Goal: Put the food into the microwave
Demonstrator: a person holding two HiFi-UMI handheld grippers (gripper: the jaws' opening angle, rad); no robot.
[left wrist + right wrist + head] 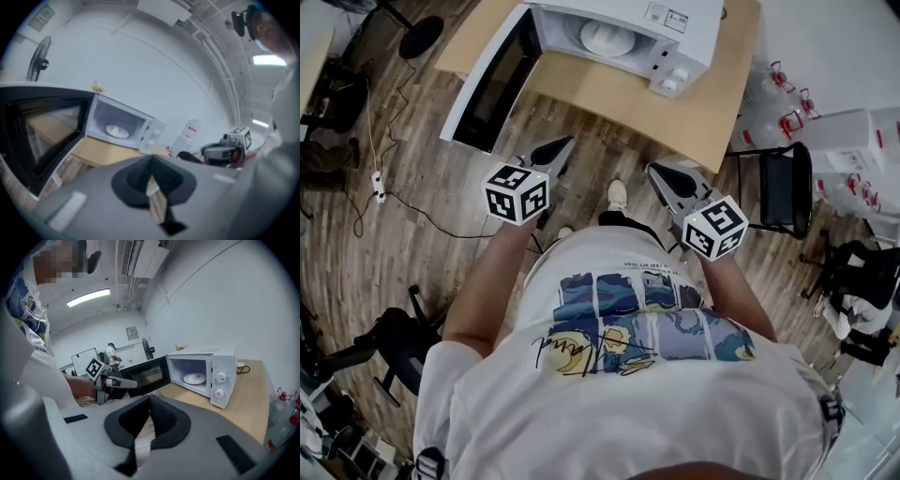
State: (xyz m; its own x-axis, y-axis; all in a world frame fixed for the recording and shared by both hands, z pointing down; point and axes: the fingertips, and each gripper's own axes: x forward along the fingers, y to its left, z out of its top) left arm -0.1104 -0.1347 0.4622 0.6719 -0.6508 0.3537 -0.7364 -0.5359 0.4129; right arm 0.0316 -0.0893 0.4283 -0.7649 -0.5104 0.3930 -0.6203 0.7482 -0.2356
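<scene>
A white microwave (670, 33) stands on a wooden table (619, 98) with its black door (492, 80) swung wide open. Inside lies a white round plate (607, 39), also seen in the left gripper view as the plate (117, 131) and in the right gripper view as the plate (193, 378). Whether food lies on it I cannot tell. My left gripper (562, 143) hangs over the floor in front of the door, shut and empty (151, 158). My right gripper (656, 171) is level with it before the table's edge, jaws together, nothing held (150, 397).
A black chair (787, 187) stands right of the table, with water bottles (773, 89) behind it. An office chair (394, 347) is at the lower left, a fan base (422, 37) at the upper left. Cables (380, 178) trail over the wooden floor.
</scene>
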